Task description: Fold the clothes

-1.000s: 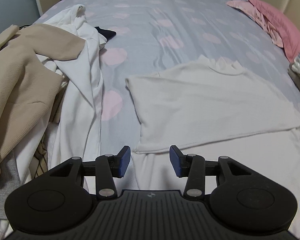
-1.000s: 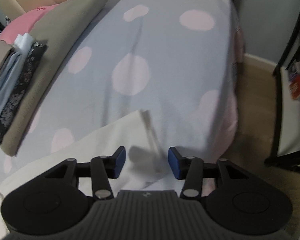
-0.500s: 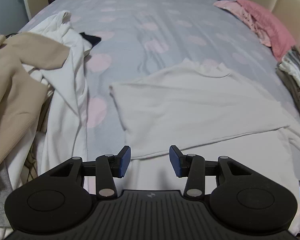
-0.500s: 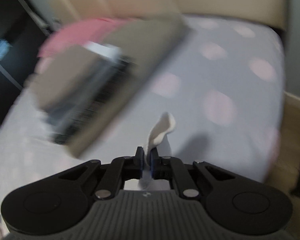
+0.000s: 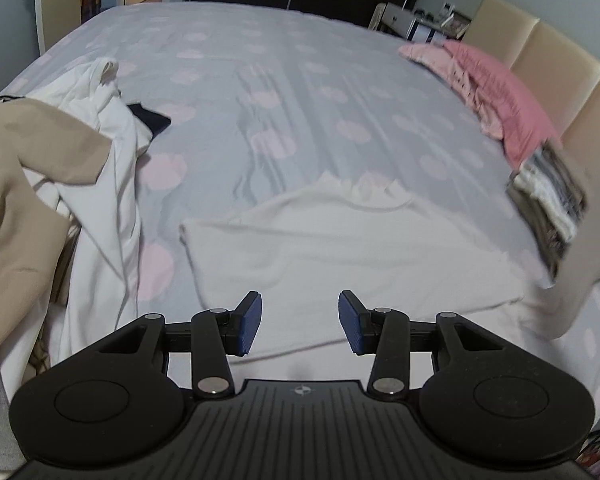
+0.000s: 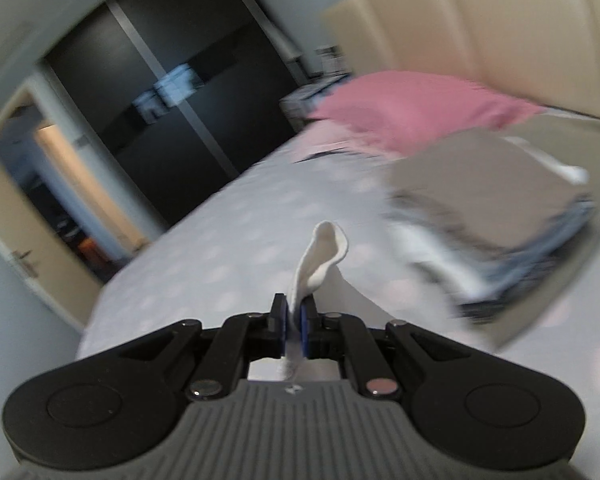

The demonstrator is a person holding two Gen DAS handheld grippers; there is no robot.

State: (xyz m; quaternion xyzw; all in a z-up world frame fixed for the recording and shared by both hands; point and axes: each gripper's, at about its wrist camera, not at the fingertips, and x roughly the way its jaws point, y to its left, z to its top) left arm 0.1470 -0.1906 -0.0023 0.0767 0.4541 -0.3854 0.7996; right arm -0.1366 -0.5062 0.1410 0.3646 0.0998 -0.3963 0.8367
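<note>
A cream sweater (image 5: 340,256) lies spread on the dotted grey bed sheet (image 5: 284,100), collar toward the far side, its left sleeve folded in. My left gripper (image 5: 299,322) hovers open above the sweater's near hem with nothing between its blue pads. In the right wrist view my right gripper (image 6: 295,326) is shut on a cream edge of the sweater (image 6: 320,258), which sticks up in a loop past the fingertips. That view is blurred.
A heap of unfolded white (image 5: 100,168) and tan clothes (image 5: 16,200) lies at the left. A stack of folded clothes (image 5: 548,196) sits at the right, near pink pillows (image 5: 496,96) and a beige headboard (image 5: 540,44). Dark wardrobe doors (image 6: 172,92) stand beyond the bed.
My right gripper closed on the sweater's edge and swung up and across with it, now facing the headboard and wardrobe. My left gripper rose a little and stayed open.
</note>
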